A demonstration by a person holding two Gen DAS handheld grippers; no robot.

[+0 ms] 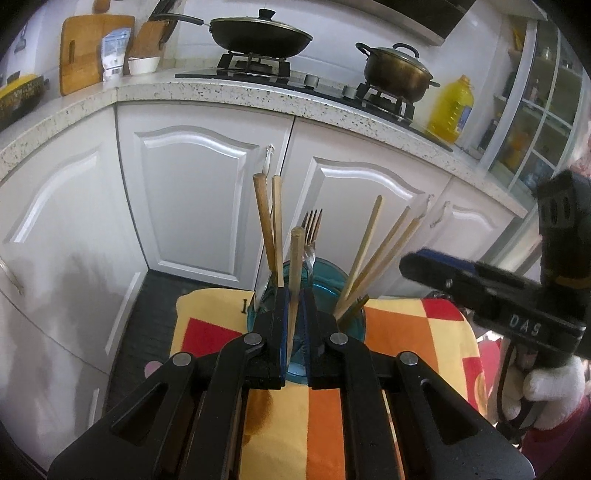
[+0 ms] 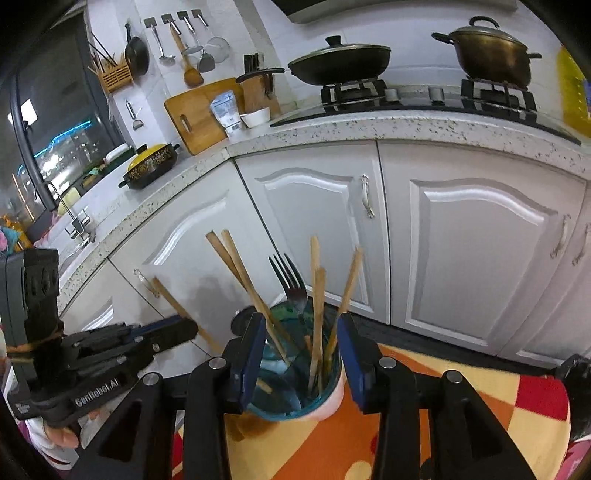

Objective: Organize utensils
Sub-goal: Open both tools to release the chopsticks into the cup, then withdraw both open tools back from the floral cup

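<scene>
Both wrist views close above shared cup (image 1: 332, 273), facing cabinets (image 2: 480, 240)

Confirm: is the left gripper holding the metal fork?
No. The left gripper is shut on a wooden chopstick; the fork stands in the blue glass cup.

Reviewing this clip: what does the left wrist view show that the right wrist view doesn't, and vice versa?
Only the left wrist view: the left gripper shut on a chopstick, a full view of the yellow oil bottle, and glass shelving at far right.

Only the right wrist view: the right gripper open around the blue glass cup, hanging utensils on the wall, and the window.

Both: the cup with chopsticks and a fork, the checkered cloth, wok and pot.
</scene>
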